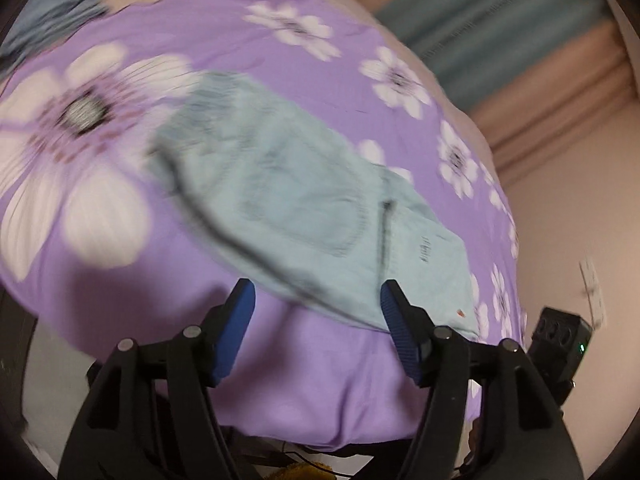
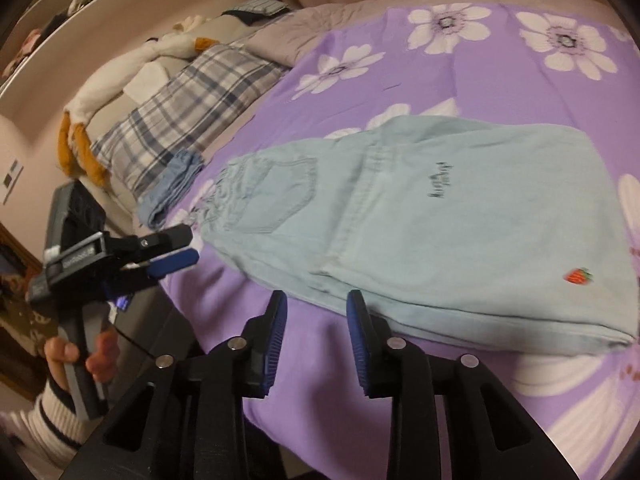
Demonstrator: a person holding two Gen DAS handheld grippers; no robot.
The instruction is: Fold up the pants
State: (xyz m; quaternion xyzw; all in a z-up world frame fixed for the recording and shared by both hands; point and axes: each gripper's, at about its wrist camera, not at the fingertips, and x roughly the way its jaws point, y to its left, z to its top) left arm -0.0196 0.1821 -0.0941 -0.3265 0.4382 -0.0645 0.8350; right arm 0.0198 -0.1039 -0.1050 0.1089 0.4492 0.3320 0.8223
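On the floral purple bedsheet (image 2: pixel 320 360) — soft, pale-blue pants (image 2: pixel 460 220), folded flat.

- I see a bed (image 2: pixel 340 392) under a purple sheet printed with white flowers; the sheet hangs over the near edge
- Folded light-blue pants (image 2: pixel 460 232) lie flat on it, near that edge; a small strawberry patch shows at one corner
- A darker blue denim garment (image 2: pixel 172 188) lies bunched beside them
- A plaid pillow (image 2: pixel 188 108) rests at the head end; a white and orange plush toy (image 2: pixel 92 96) stretches behind it
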